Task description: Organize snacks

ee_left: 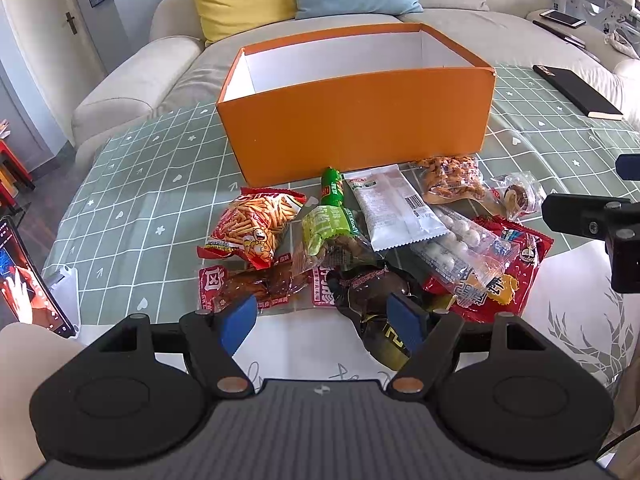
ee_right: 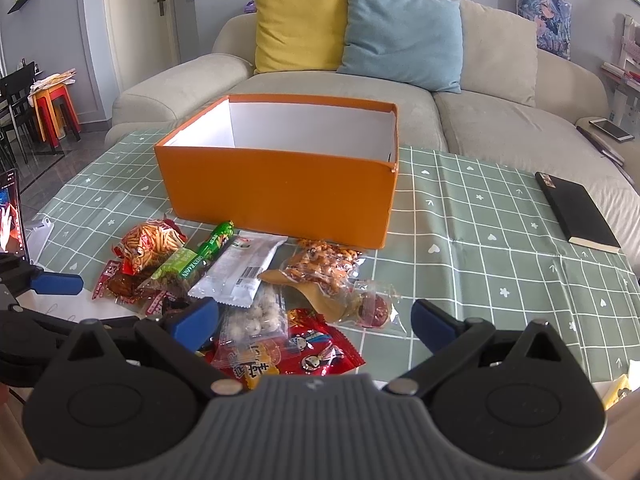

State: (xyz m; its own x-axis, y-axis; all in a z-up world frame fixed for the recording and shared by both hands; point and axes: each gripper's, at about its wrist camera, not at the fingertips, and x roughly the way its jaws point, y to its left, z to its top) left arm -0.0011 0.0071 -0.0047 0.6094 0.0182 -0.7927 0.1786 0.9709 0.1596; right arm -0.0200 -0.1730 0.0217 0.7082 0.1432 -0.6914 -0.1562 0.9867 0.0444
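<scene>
An open orange box (ee_left: 356,128) (ee_right: 280,192) with a white inside stands on the green checked tablecloth. In front of it lies a pile of snack packets: a red stick-snack bag (ee_left: 256,228) (ee_right: 152,244), a green raisin packet (ee_left: 324,224) (ee_right: 188,264), a white packet (ee_left: 396,208) (ee_right: 240,272), a bag of orange nuts (ee_left: 452,180) (ee_right: 324,264), a clear bag of white balls (ee_left: 460,248) (ee_right: 256,316) and a red cartoon bag (ee_left: 516,272) (ee_right: 316,352). My left gripper (ee_left: 324,320) is open just before the pile. My right gripper (ee_right: 316,320) is open over the pile's near edge.
A black notebook (ee_left: 576,92) (ee_right: 576,212) lies on the cloth at the right. A phone on a stand (ee_left: 28,280) (ee_right: 12,216) is at the left edge. A sofa with yellow (ee_right: 300,28) and blue (ee_right: 404,36) cushions is behind the table.
</scene>
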